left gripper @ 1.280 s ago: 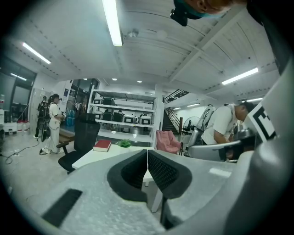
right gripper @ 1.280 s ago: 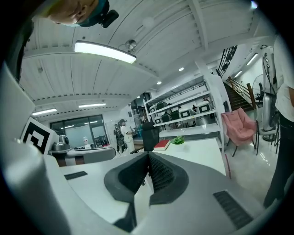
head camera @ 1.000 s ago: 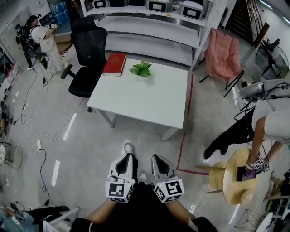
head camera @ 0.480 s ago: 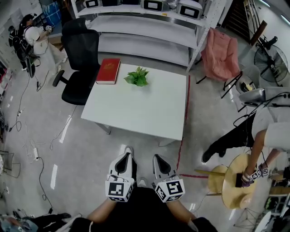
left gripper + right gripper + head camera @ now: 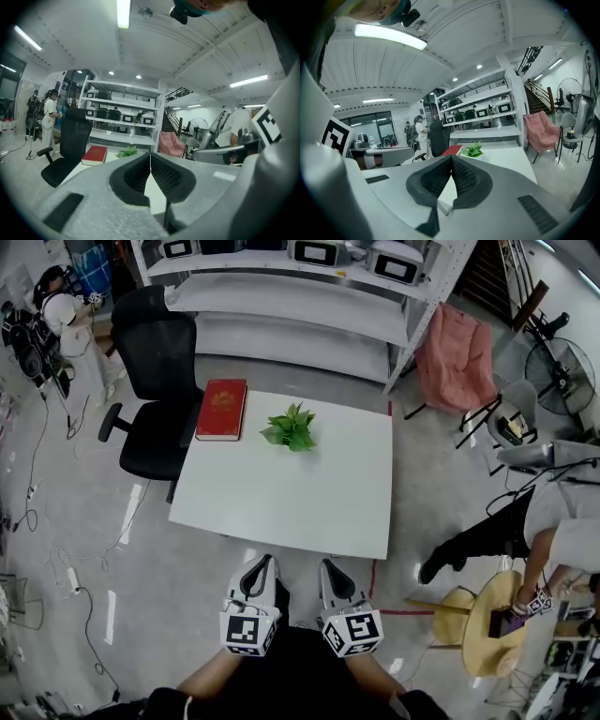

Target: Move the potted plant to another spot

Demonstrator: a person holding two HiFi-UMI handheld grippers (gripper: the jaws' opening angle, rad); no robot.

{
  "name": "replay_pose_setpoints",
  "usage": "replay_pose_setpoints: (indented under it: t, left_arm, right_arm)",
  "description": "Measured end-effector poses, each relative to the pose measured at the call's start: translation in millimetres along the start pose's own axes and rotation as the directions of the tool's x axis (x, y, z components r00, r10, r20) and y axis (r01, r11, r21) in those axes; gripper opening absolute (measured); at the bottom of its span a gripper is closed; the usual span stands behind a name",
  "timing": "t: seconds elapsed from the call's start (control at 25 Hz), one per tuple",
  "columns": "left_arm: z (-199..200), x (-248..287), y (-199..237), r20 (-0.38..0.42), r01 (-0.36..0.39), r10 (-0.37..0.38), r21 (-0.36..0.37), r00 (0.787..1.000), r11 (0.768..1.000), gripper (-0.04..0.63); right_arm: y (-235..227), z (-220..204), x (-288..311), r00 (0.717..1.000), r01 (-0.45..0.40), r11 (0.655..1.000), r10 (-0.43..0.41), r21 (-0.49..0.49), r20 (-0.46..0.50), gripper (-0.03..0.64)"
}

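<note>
A small green potted plant (image 5: 292, 428) stands on the far part of the white table (image 5: 281, 493), right of a red book (image 5: 222, 410). It also shows as the plant (image 5: 127, 151) in the left gripper view and as the plant (image 5: 474, 149) in the right gripper view, far beyond the jaws. My left gripper (image 5: 261, 570) and right gripper (image 5: 333, 573) hang side by side close to my body, short of the table's near edge. Both are shut with nothing between their jaws: left gripper (image 5: 150, 154), right gripper (image 5: 451, 156).
A black office chair (image 5: 155, 362) stands at the table's left far corner. Grey shelving (image 5: 300, 277) runs behind the table, with a pink folding chair (image 5: 457, 348) to its right. A person (image 5: 548, 521) bends over a round wooden stool (image 5: 492, 624) at right. Another person (image 5: 66, 320) stands far left.
The view has shifted forward: the table now lies closer to me and lower in the head view. Both grippers keep their place in front of my body, still shut.
</note>
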State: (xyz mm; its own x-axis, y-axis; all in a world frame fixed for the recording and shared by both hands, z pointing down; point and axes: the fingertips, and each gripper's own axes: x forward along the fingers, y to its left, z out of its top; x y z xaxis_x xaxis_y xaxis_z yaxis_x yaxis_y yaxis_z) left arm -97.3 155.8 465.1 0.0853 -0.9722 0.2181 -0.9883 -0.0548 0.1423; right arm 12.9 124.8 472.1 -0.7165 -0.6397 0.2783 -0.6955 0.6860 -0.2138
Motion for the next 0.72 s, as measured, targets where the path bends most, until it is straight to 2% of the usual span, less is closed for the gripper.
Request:
replay_pose_setpoints:
  t: [0.36,0.56,0.72]
  left_arm:
    - [24,64,68,-0.014,0.068,-0.068,-0.016,0.998,0.998,0.018]
    - [34,84,90,-0.012,0.108,-0.108,0.0,0.994,0.994,0.018]
    - [36,93,99,-0.017,0.121,-0.121,-0.031,0.992,0.992,0.018]
  right_arm:
    - [-2,31,86,0.997,0.073,0.997,-0.073,-0.004,-0.012,0.011]
    - [-5,43,118,0.994,0.111,0.994,-0.111,-0.002,-0.015,0.011]
    - [-9,50,137,0.992,0.12,0.993,-0.12,-0.015,-0.027,0.011]
